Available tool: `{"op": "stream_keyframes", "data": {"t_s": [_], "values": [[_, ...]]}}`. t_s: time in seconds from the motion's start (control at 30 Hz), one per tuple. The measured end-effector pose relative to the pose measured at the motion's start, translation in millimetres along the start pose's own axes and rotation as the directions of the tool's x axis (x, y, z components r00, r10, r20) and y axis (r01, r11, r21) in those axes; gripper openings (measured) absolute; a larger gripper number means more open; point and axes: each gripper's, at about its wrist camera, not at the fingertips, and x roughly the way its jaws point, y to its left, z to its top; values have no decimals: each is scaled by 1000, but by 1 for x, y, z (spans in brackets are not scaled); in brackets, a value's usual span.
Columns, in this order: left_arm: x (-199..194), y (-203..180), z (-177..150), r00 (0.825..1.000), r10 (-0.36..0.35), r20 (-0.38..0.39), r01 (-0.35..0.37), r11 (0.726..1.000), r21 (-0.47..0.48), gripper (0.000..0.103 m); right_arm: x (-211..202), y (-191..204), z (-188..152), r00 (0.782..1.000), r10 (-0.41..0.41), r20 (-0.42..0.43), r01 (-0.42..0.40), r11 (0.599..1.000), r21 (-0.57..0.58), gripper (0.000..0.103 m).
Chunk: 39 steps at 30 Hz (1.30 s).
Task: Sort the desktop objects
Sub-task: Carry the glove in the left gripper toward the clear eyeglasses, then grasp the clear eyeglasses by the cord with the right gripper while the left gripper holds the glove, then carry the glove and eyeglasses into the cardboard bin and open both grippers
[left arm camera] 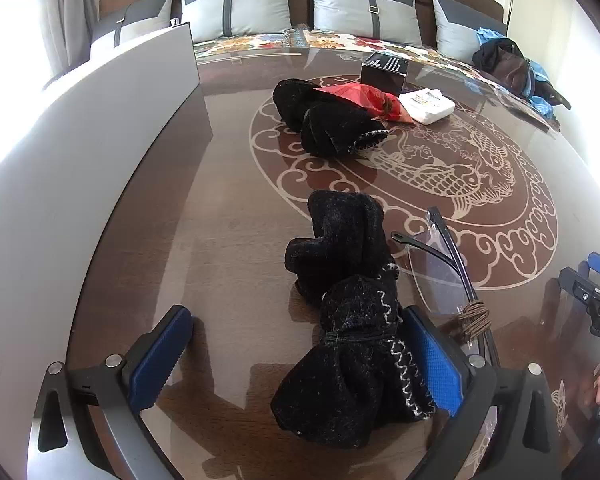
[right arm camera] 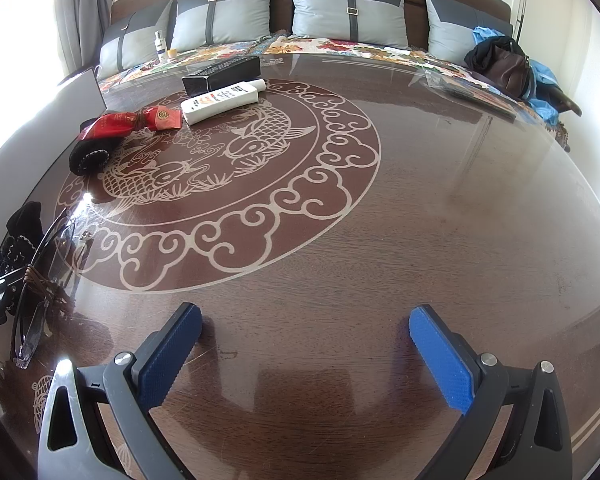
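Nearest, between left claw (left arm camera: 300, 364) pads: black glove bundle (left arm camera: 352, 356), tied at the middle, lying on table (left arm camera: 228, 216). Left claw spread wide; right pad (left arm camera: 436, 360) touching or just beside bundle's stitched edge, cannot tell which; left pad (left arm camera: 160, 356) well clear, no grip. Just right of that claw: glasses (left arm camera: 444, 272) in clear sleeve, bound with brown cord, flat on table. Ahead of claw, near fish medallion (left arm camera: 440, 176): second black bundle (left arm camera: 324, 120) with red packet (left arm camera: 360, 98) resting on top. Beyond those: white bottle (left arm camera: 428, 105) lying flat, black box (left arm camera: 384, 72) just behind it. Left of claw: pale board (left arm camera: 100, 128) along table edge.

Right claw (right arm camera: 306, 356) spread wide, nothing between pads, bare table beneath. Far left of it: glasses and left claw's body at frame edge. Ahead and left: red packet, white bottle, black box, grouped near medallion. Behind table: cushions (right arm camera: 224, 16) and dark bag (right arm camera: 500, 64).
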Motion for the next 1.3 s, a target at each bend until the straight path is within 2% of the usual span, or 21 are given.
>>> {"op": "stream_keyframes", "data": {"t_s": [0.23, 0.27, 0.3, 0.37, 0.43, 0.47, 0.57, 0.63, 0.7, 0.73, 0.83, 0.87, 0.9, 0.93, 0.97, 1.13, 1.23, 1.3], "values": [[2, 0, 5, 998, -12, -56, 13, 1000, 20, 103, 0, 0, 0, 1000, 4, -1, -4, 1000, 3, 103], [0, 1, 5, 999, -12, -53, 13, 1000, 25, 97, 0, 0, 0, 1000, 4, -1, -4, 1000, 3, 103], [-5, 2, 5, 999, -19, -28, 20, 999, 32, 67, 0, -1, 0, 1000, 4, -1, -4, 1000, 3, 103], [-11, 2, 5, 999, -28, -20, 30, 997, 70, 30, 0, 0, 2, 1000, 8, -16, -8, 1000, -10, 103], [-16, 5, 1, 1000, -13, -5, 13, 996, 88, 30, -1, 1, 8, 996, 15, -87, -15, 1000, -4, 103], [-20, 9, -4, 1000, -3, 7, 3, 996, 88, 30, -7, 3, 9, 995, 37, -89, -33, 999, 37, 102], [-25, 23, -17, 1000, -17, 14, 17, 999, 41, 30, -32, 30, 18, 984, 173, -42, -167, 979, 119, 101], [-30, 27, -23, 1000, -16, 18, 16, 999, 30, 30, -35, 69, 29, 963, 257, -80, -250, 964, 92, 98], [-37, 31, -28, 999, -22, 27, 21, 1000, 21, 30, -30, 111, 40, 935, 325, -142, -321, 946, 51, 78], [-40, 33, -30, 999, -28, 32, 28, 1000, 14, 30, -24, 130, 44, 929, 325, -179, -326, 945, 24, 74], [-53, 41, -36, 998, -46, 52, 47, 999, -12, 30, -9, 167, 44, 936, 266, -233, -283, 958, -43, 60], [-58, 43, -38, 997, -53, 61, 54, 998, -19, 30, -5, 175, 42, 937, 243, -251, -268, 961, -72, 43], [-63, 46, -40, 996, -60, 72, 62, 998, -23, 30, -1, 181, 38, 936, 218, -275, -254, 962, -101, 21], [-70, 48, -40, 994, -66, 84, 69, 997, -25, 30, 1, 183, 34, 937, 202, -283, -244, 962, -120, 19], [-77, 50, -40, 992, -73, 99, 76, 997, -26, 30, -2, 183, 33, 943, 188, -273, -232, 963, -139, 12], [-122, 71, -27, 977, -109, 185, 120, 992, -48, 30, -34, 170, 43, 961, 202, -189, -232, 960, -156, 12], [-149, 101, -15, 966, -110, 235, 135, 987, -90, 30, -59, 174, 62, 956, 247, -156, -270, 952, -147, 12], [-162, 130, -5, 963, -92, 254, 132, 981, -144, 30, -79, 191, 78, 947, 295, -129, -313, 937, -156, 12]]}}
